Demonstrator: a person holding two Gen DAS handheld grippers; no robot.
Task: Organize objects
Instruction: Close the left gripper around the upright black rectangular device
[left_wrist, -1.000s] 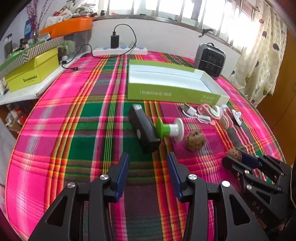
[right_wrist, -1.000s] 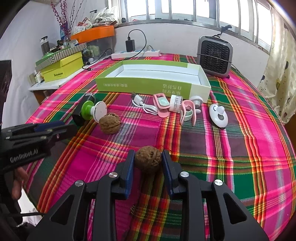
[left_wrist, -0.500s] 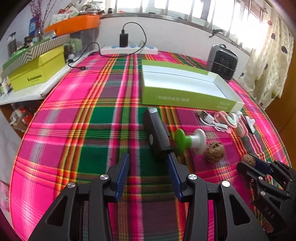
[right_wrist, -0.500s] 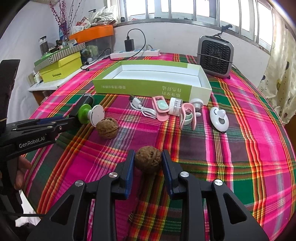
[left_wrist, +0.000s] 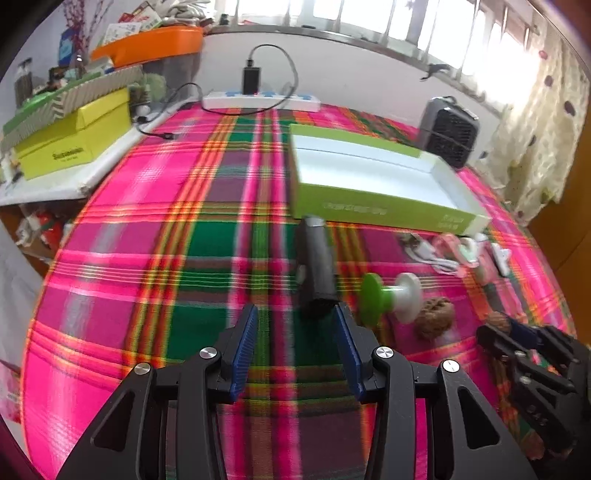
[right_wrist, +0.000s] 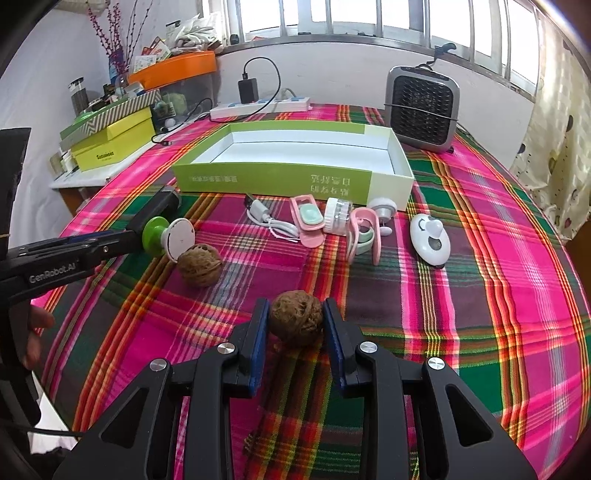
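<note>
Right wrist view: right gripper (right_wrist: 293, 325) has its jaws closed on a brown walnut (right_wrist: 296, 322), pads pressing both sides, just above the plaid-covered table (right_wrist: 480, 295). A second walnut (right_wrist: 200, 264) lies on the cloth further left, beside a green-and-white spool-shaped item (right_wrist: 168, 236). Ahead sits the open green box (right_wrist: 280, 179), white inside. In front of its near wall: white cable (right_wrist: 266, 218), pink clip (right_wrist: 308, 221), small clear-and-white jar (right_wrist: 338, 216), white oval gadget (right_wrist: 430, 240). Grey fan heater (right_wrist: 421, 110) behind the box at right. Left wrist view, blurred: left gripper (left_wrist: 294, 334) with jaws open and nothing between the pads; a black oblong device (left_wrist: 316, 266) lies just ahead of the tips, its far end near the box. Right gripper shows at the lower right edge there.
</note>
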